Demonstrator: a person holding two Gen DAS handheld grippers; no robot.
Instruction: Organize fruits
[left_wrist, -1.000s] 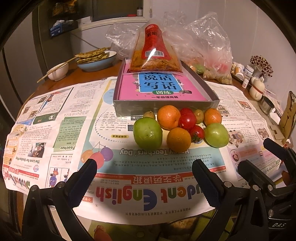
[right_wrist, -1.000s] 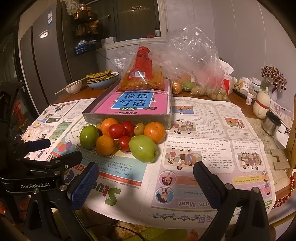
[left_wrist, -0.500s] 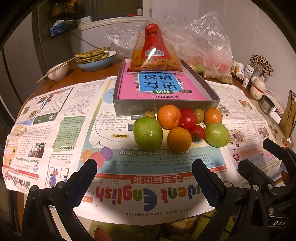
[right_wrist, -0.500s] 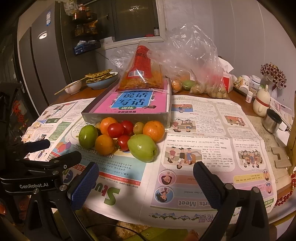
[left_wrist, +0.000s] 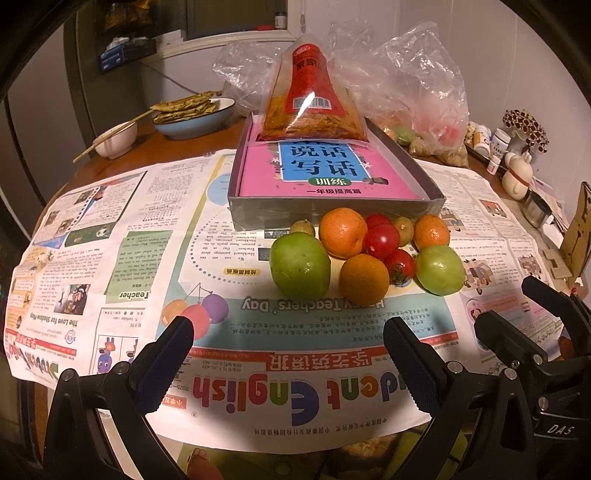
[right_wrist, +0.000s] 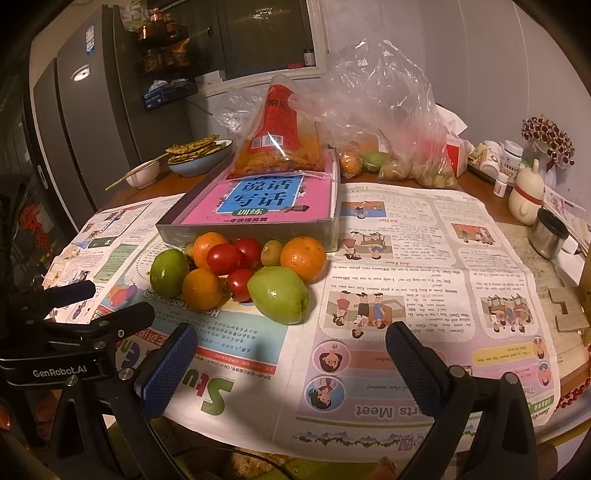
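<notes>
left gripper (left_wrist: 288, 350): closest to me, low at the near edge of the worktop (left_wrist: 122, 166), jaws wide, nothing in them.
right gripper (right_wrist: 291, 354): same deal just beside it, jaws spread wide and empty.
newspaper (left_wrist: 110, 258): covers most of the worktop, and everything that matters sits on it.
fruit pile (left_wrist: 365, 254): next back, a tight cluster in the middle of the paper, its far side touching or nearly touching the front wall of the box.
green fruits: big one (left_wrist: 300, 266) at the left front, another (left_wrist: 439, 270) at the right front. From the right camera the right one looks a bit egg-shaped, long axis running roughly left-right, pointy end toward the right.
oranges: front one (left_wrist: 364, 279) between the greens, two more (left_wrist: 342, 232) (left_wrist: 431, 232) behind it. Round, so no real direction.
tomatoes (left_wrist: 382, 242): tucked in the middle, hemmed in by the rest.
step: looks like the very start to me, nothing picked up yet.
next move: I'd guess an outer fruit first. Jaws need to close across the narrow width, gently, so the neighbours don't roll.
box (left_wrist: 332, 212): shallow grey one holding a pink book (left_wrist: 325, 173), snack bag (left_wrist: 310, 107) on top.
plastic bags (left_wrist: 417, 92): way at the back, more fruit inside.
</notes>
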